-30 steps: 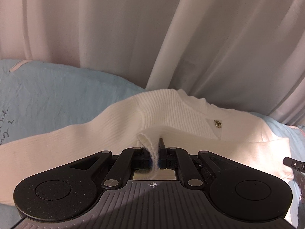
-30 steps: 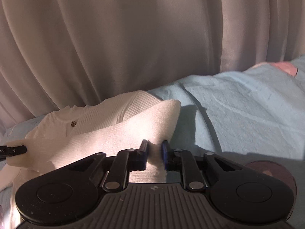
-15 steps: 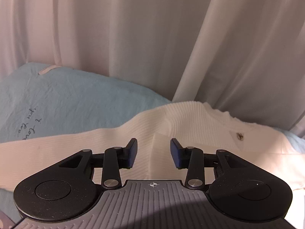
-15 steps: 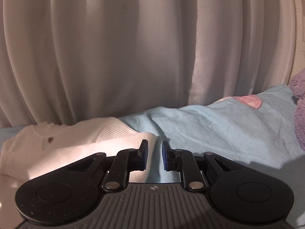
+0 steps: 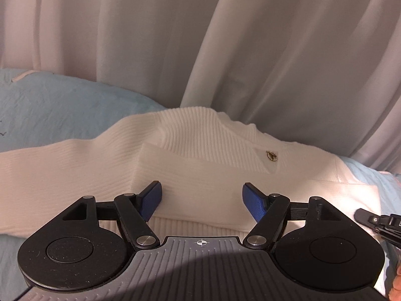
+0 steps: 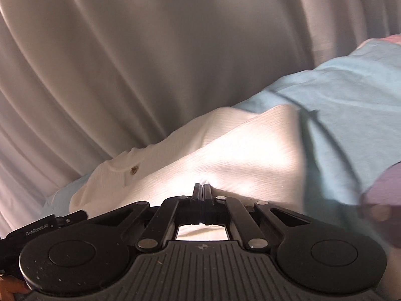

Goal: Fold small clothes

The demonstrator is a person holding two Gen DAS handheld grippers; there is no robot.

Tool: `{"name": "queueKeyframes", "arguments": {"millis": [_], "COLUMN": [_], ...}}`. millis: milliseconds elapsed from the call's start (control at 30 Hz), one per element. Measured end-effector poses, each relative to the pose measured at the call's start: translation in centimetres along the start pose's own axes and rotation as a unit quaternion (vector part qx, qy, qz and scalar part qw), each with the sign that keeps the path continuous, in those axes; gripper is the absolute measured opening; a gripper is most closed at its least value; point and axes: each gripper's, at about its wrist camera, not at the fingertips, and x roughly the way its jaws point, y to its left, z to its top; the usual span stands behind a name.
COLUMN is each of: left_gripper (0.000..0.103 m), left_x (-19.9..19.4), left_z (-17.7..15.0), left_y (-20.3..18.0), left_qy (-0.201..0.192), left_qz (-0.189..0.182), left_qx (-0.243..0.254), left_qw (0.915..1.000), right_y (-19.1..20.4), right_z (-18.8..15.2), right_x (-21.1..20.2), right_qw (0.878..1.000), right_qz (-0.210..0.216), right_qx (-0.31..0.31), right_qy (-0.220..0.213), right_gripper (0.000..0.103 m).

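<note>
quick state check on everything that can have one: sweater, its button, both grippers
white sweater: lying on the blue bedsheet, sleeve folded across its front
button: showing, uncovered
left gripper: open, jaws just widened, nothing pinched
right gripper: shut; cannot tell if it pinches cloth

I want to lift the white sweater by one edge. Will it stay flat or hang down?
The white sweater will probably hang limp: its soft ribbed knit already drapes in folds over the blue sheet. It looks light, so it may slide. The folded sleeve could fall open.
</note>
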Motion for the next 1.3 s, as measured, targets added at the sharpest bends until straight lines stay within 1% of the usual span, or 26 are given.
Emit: {"name": "queueKeyframes", "arguments": {"millis": [67,167,267,300,367,400,433,533,633,733,767,800,867,900,933,967,1033,1067,1100,1133,1200,1233,1300], "left_gripper": [0.077,0.077,0.077,0.077,0.077,0.077,0.077,0.077,0.078,0.078,0.078,0.078,0.078,0.078,0.078,0.078,0.078,0.079,0.079,0.078,0.078,0.078,0.081], "left_x": [-0.1,-0.4,-0.3,-0.2,-0.2,-0.2,-0.2,0.1,0.3,0.3,0.2,0.1,-0.4,-0.5,-0.6,-0.5,-0.6,-0.7,-0.8,-1.2,-2.2,-3.1,-5.1], "left_z": [-0.2,-0.5,-0.5,-0.5,-0.5,-0.4,-0.4,-0.6,-0.9,-0.9,-0.9,-0.9,-0.7,-0.7,-0.7,-0.7,-0.6,-0.6,-0.6,-0.7,-0.7,-0.7,-1.1], "left_y": [0.1,-0.2,-0.6,-0.6,-0.6,-0.5,-0.6,-0.6,-0.8,-0.6,-0.5,-0.5,-0.3,-0.1,0.0,0.1,0.2,0.5,0.9,1.7,3.0,3.9,5.9], "left_qy": [-0.003,-0.004,0.001,0.002,0.004,0.005,0.005,0.005,-0.001,-0.005,-0.004,-0.002,0.001,0.002,0.002,0.003,0.006,0.007,0.008,0.004,0.005,0.006,-0.002], "left_qz": [-0.001,0.0,0.007,0.009,0.015,0.018,0.023,0.033,0.034,0.029,0.026,0.026,0.023,0.021,0.02,0.021,0.027,0.032,0.028,0.017,0.007,0.004,0.007], "left_qx": [-0.001,0.002,0.021,0.025,0.029,0.031,0.034,0.051,0.074,0.077,0.077,0.076,0.064,0.058,0.054,0.053,0.05,0.042,0.026,0.003,-0.042,-0.068,-0.112], "left_qw": [1.0,1.0,0.9997,0.9996,0.9995,0.9993,0.9991,0.9981,0.9966,0.9966,0.9967,0.9968,0.9977,0.9981,0.9984,0.9984,0.9984,0.9986,0.9992,0.9998,0.9991,0.9977,0.9937], "right_y": [-0.2,1.4,3.6,3.9,3.8,3.8,4.1,5.2,5.9,6.4,6.7,7.0,7.2,7.3,7.4,7.4,7.8,8.0,8.1,8.2,8.3,8.3,8.1], "right_z": [0.2,0.6,0.6,0.6,0.7,0.5,0.0,-0.7,-1.1,-1.2,-1.2,-1.2,-1.4,-1.7,-2.2,-2.7,-3.3,-3.2,-3.1,-2.8,-2.5,-2.7,-3.4], "right_x": [-0.9,-1.2,-1.3,-1.0,0.5,1.1,1.2,2.1,2.5,2.7,2.5,2.0,0.9,0.7,0.9,1.1,1.2,1.2,1.0,0.6,-0.8,-2.0,-3.9], "right_qw": [0.999,0.996,0.987,0.983,0.98,0.978,0.973,0.955,0.944,0.936,0.936,0.938,0.944,0.944,0.942,0.937,0.924,0.923,0.925,0.932,0.947,0.957,0.97], "right_qz": [-0.041,-0.071,-0.101,-0.111,-0.132,-0.137,-0.142,-0.164,-0.176,-0.186,-0.19,-0.189,-0.172,-0.172,-0.174,-0.178,-0.185,-0.188,-0.189,-0.185,-0.166,-0.148,-0.12], "right_qx": [-0.023,-0.06,-0.126,-0.14,-0.149,-0.158,-0.182,-0.246,-0.279,-0.297,-0.297,-0.29,-0.279,-0.281,-0.288,-0.3,-0.334,-0.336,-0.329,-0.312,-0.274,-0.25,-0.213], "right_qy": [-0.012,-0.003,-0.028,-0.028,-0.004,-0.001,-0.01,-0.015,-0.019,-0.013,-0.009,-0.009,-0.02,-0.02,-0.009,-0.009,-0.012,-0.007,-0.003,0.001,0.001,0.0,0.005], "right_gripper": [0.0,0.0,0.008,0.009,0.009,0.009,0.009,0.009,0.009,0.009,0.009,0.009,0.009,0.009,0.009,0.009,0.009,0.009,0.009,0.009,0.009,0.01,0.021]}}
